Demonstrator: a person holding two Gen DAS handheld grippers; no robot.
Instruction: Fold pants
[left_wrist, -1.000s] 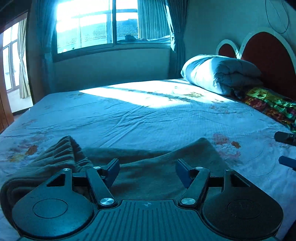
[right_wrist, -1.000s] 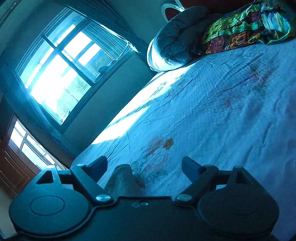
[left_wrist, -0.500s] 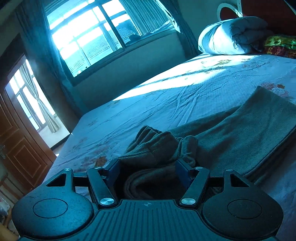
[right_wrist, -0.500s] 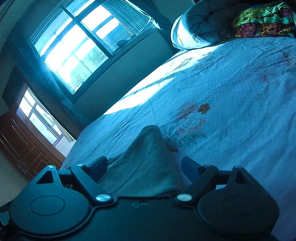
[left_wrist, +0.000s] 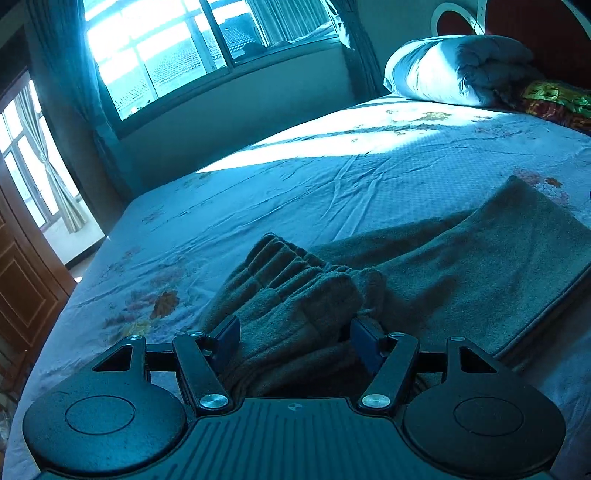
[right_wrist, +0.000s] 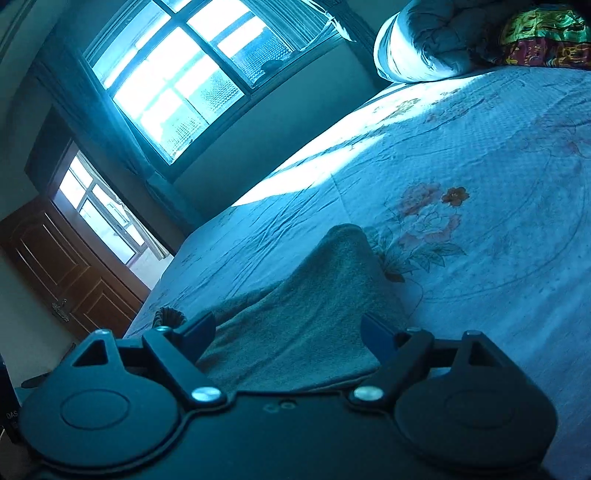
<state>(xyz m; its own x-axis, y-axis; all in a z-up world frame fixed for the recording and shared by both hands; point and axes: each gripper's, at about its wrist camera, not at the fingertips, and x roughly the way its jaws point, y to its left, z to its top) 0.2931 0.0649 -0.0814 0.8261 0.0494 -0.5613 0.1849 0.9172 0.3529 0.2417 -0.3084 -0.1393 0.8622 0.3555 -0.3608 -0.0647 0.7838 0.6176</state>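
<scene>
Left wrist view: the left gripper (left_wrist: 295, 341) hangs low over a bed (left_wrist: 332, 192) covered in a pale floral sheet, its two blue fingers (left_wrist: 226, 338) standing about half apart with the bunched, elasticated waistband end of a pair of grey-green pants (left_wrist: 461, 273) lying between them; the cloth fills the gap and seems to touch both pads, though whether they pinch it cannot be told. The rest of the pants lies folded flat to the right, a neat rectangle on the near part of the mattress, its far corner reaching a printed flower. Sunlight from a wide window (left_wrist: 192, 48) falls in a bright band across the middle of the sheet. A rolled grey-white duvet (left_wrist: 454, 70) rests at the head of the bed against a red headboard (left_wrist: 546, 37), just beside a bright patterned pillow (left_wrist: 554, 103). A wooden door (left_wrist: 26, 288) stands at the left edge. Right wrist view: the right gripper (right_wrist: 288, 336) is tilted, its fingers (right_wrist: 376, 338) spread wide, with the folded leg end of the pants rising in a soft peak between them; the cloth sits clear of the right pad, and contact with the left one cannot be judged. The gathered waistband shows as a small dark ruffle at the left, past the finger.
</scene>
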